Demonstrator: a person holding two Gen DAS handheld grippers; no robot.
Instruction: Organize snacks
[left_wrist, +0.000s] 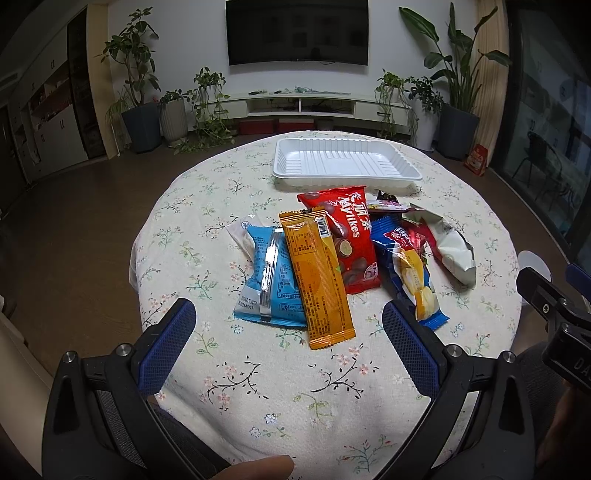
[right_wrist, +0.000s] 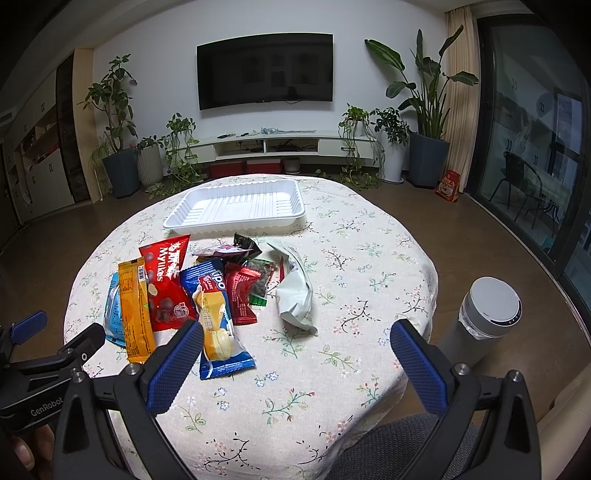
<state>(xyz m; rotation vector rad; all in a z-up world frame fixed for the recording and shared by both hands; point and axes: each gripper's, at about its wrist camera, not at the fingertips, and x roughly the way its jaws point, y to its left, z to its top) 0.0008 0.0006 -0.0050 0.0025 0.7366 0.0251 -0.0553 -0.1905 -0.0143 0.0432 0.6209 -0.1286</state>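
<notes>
Beyond the snack pile (left_wrist: 343, 254), white tray (left_wrist: 347, 162) holds nothing.

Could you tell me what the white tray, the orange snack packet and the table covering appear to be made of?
White tray: likely thin moulded plastic, given its ribbed walls, rolled rim and slight sheen.
Orange snack packet: probably plastic film, with crimped end seals, a printed barcode and soft glare.
Table covering: seemingly woven cloth, matte with a printed floral pattern, draping over the round table's edge.

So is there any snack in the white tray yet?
No, the white tray holds nothing; the snack packets all lie on the tablecloth in front of it.
</notes>
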